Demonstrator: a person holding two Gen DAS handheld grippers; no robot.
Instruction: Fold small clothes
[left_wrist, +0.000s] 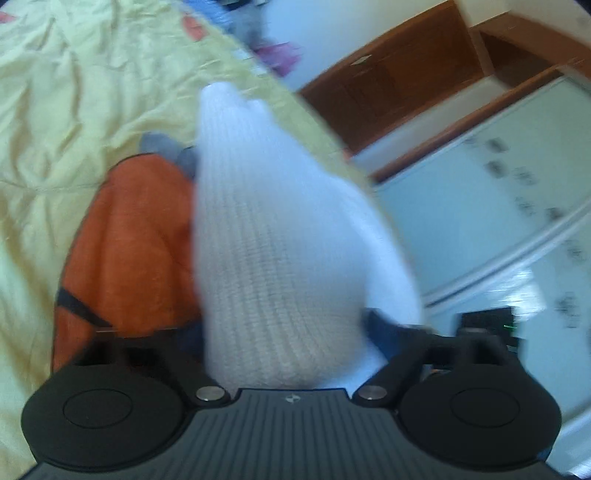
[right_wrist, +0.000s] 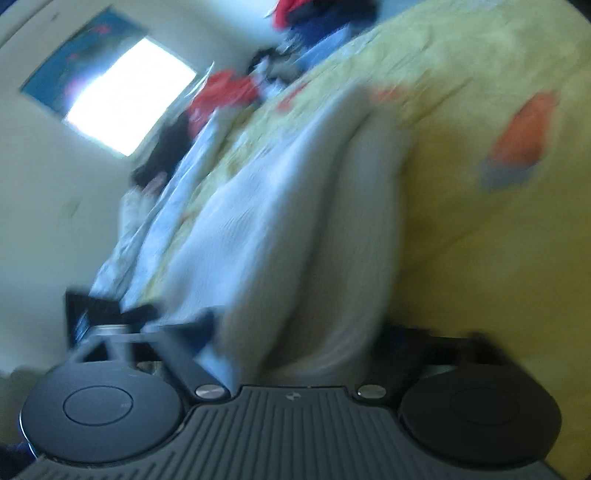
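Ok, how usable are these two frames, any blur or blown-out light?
Left wrist: the white knit garment is fairly readable, the cupboards on the right smear. Right wrist: heavy motion blur throughout, the window is blown out, and the white cloth shows little texture.

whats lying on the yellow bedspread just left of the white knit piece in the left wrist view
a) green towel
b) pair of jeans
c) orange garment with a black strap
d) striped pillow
c: an orange garment crossed by a black strap lies on the yellow bedspread, just left of the white knit piece.
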